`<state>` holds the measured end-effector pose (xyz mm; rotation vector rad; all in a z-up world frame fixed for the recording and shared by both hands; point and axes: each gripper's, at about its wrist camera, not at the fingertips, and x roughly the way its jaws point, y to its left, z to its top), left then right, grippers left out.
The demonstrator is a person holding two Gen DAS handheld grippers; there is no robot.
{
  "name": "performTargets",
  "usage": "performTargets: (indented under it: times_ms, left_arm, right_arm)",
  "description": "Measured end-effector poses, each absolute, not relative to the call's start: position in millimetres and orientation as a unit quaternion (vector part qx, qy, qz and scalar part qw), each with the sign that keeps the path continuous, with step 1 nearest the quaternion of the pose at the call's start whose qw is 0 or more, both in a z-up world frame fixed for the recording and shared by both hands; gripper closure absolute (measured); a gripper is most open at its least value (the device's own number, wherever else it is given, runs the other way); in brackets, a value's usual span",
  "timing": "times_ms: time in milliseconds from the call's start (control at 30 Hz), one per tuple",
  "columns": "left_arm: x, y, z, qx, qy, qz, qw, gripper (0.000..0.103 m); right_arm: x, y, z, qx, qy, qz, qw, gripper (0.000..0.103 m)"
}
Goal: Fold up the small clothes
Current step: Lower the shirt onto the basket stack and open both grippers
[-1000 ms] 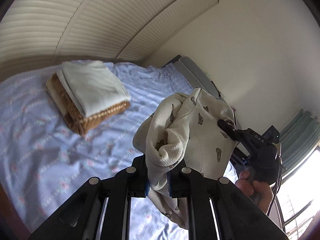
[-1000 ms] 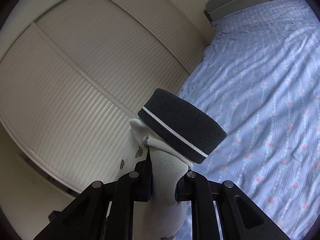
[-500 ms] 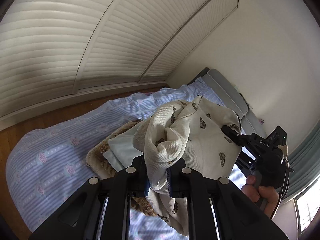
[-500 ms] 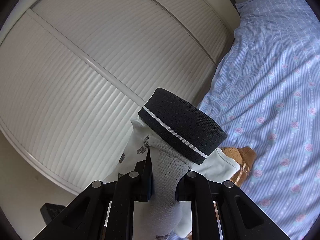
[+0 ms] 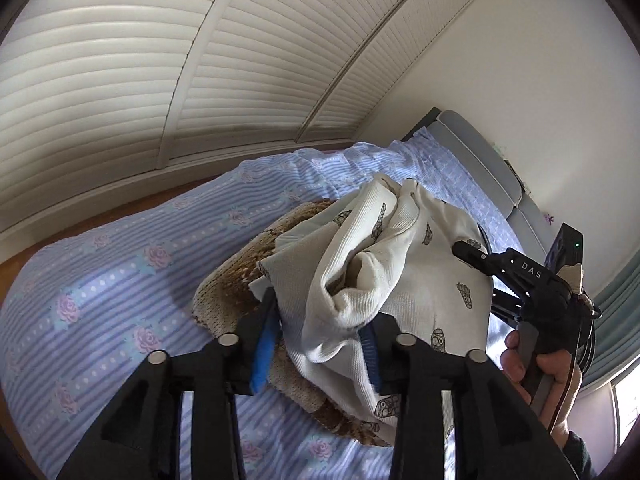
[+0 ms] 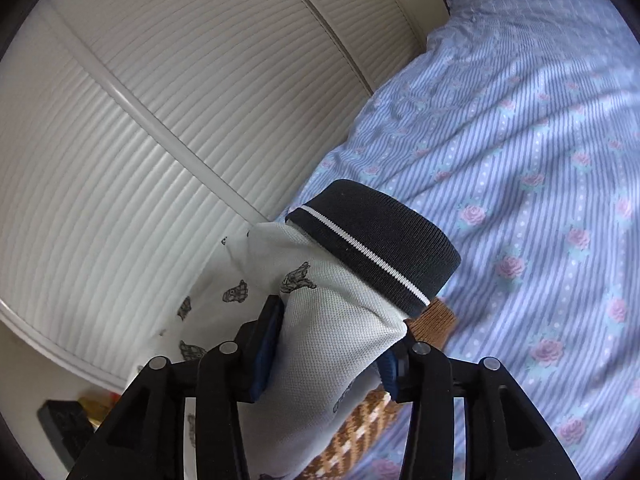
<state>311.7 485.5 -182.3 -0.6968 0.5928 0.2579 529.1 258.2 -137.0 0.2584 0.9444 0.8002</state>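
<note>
left gripper (image 5: 316, 340): fingers spread wide, with the bunched cream garment (image 5: 384, 264) lying loose between them and resting against the right finger; no clamp on the cloth. right gripper (image 6: 332, 356): fingers apart, the garment's white fabric wedged between them, its dark cuff (image 6: 376, 240) standing above the tips. the garment hangs between both grippers, above a brown knitted stack (image 5: 228, 280) on the striped floral bed (image 5: 120, 280).
</note>
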Motion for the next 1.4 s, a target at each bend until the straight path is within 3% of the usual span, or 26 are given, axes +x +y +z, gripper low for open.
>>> performTargets:
  times_ms: [100, 233, 333, 400, 600, 1000, 1333, 1400]
  left_arm:
    - [292.2, 473.3, -168.7, -0.281, 0.276, 0.158, 0.905, 0.052]
    - [270.2, 451.6, -144.3, -0.228, 0.25, 0.173, 0.925, 0.042]
    - [270.6, 429.7, -126.3, -0.176, 0.227, 0.154, 0.945, 0.035]
    - [279.7, 417.3, -118.3, -0.144, 0.214, 0.131, 0.957, 0.023]
    - [322.1, 402.7, -124.1, -0.102, 0.238, 0.082, 0.962, 0.019]
    - [344.0, 435.3, -167.8, -0.138, 0.286, 0.113, 0.941, 0.014]
    - [292.5, 395.0, -105.4, -0.12, 0.264, 0.112, 0.95, 0.014]
    - [276.2, 379.8, -86.3, -0.112, 0.258, 0.101, 0.954, 0.009]
  right_arm:
    - [514.9, 248.6, -128.1, 0.099, 0.409, 0.379, 0.824, 0.057]
    - [488.1, 236.3, -113.6, 0.054, 0.34, 0.368, 0.864, 0.029]
    - [459.7, 224.9, -94.0, 0.026, 0.26, 0.37, 0.892, 0.022]
    - [448.8, 224.7, -84.5, 0.008, 0.22, 0.388, 0.895, 0.02]
    - [455.1, 254.4, -81.6, -0.06, 0.204, 0.426, 0.88, 0.02]
    - [474.7, 284.6, -145.3, -0.098, 0.301, 0.432, 0.844, 0.018]
    - [432.4, 238.9, -95.5, -0.059, 0.267, 0.376, 0.885, 0.018]
    - [407.8, 216.1, -79.8, -0.05, 0.256, 0.355, 0.898, 0.017]
